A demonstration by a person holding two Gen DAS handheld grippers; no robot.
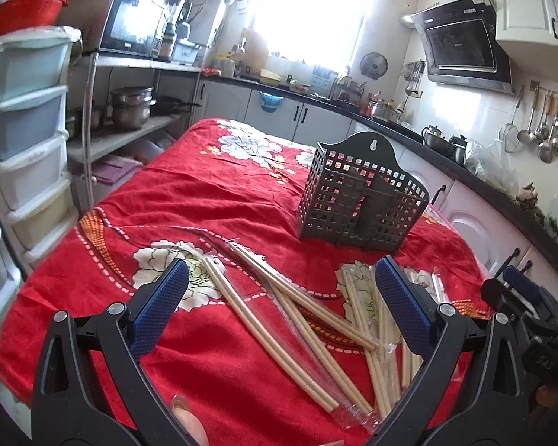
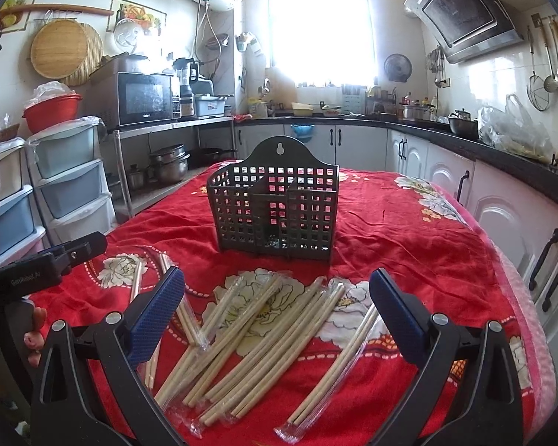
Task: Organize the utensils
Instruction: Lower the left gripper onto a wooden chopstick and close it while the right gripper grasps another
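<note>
Several pairs of wooden chopsticks in clear sleeves [image 1: 297,316] lie scattered on the red floral tablecloth [image 1: 189,193]; they also show in the right wrist view [image 2: 264,338]. A dark grey lattice utensil holder [image 1: 361,200] stands upright behind them, empty, with a divider; it also shows in the right wrist view [image 2: 279,212]. My left gripper [image 1: 281,275] is open and empty just above the chopsticks. My right gripper [image 2: 277,282] is open and empty above the pile. The right gripper's body [image 1: 517,297] shows at the left view's right edge, the left gripper's body [image 2: 44,267] at the right view's left edge.
Stacked plastic drawers [image 2: 67,182] stand left of the table. A metal shelf holds a microwave [image 2: 141,98] and pots [image 2: 167,165]. Counter and white cabinets [image 2: 509,215] run along the right. Ladles [image 1: 543,126] hang on the wall.
</note>
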